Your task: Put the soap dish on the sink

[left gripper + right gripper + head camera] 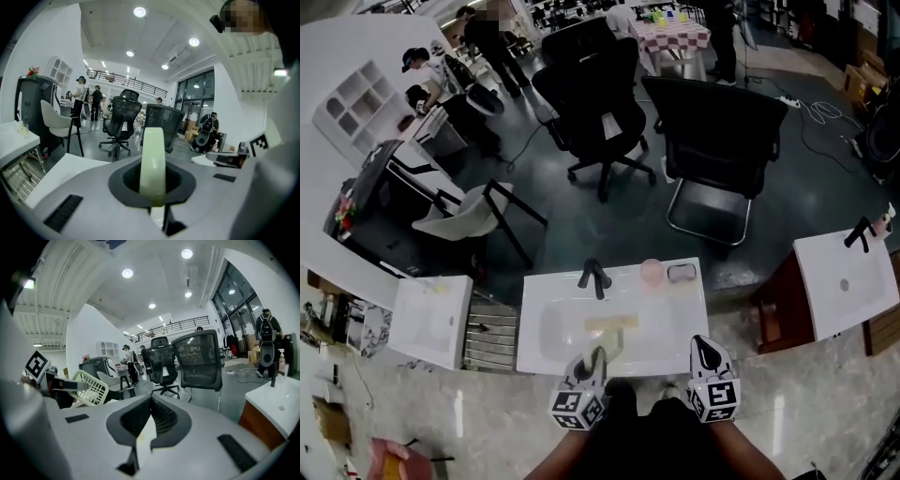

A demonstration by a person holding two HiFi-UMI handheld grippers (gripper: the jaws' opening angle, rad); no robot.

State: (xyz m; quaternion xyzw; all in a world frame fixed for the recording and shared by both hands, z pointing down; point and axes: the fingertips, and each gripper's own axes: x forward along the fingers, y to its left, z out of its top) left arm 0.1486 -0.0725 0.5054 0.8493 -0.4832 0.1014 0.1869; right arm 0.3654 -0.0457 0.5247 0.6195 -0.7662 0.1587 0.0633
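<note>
One pale-green soap dish (612, 326) hangs over the basin of the sink (670, 349), clamped by its edge in the fingers of the left gripper (596, 359). The fingers of the right gripper (703, 345) are pressed together, empty, at that sink's front right corner.

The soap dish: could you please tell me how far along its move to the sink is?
Done: the pale green slatted plastic soap dish is gripped edge-on in the left gripper. In hand: it hangs over the white sink; contact is unclear. Left: set it down and release. The right gripper is shut and empty.
</note>
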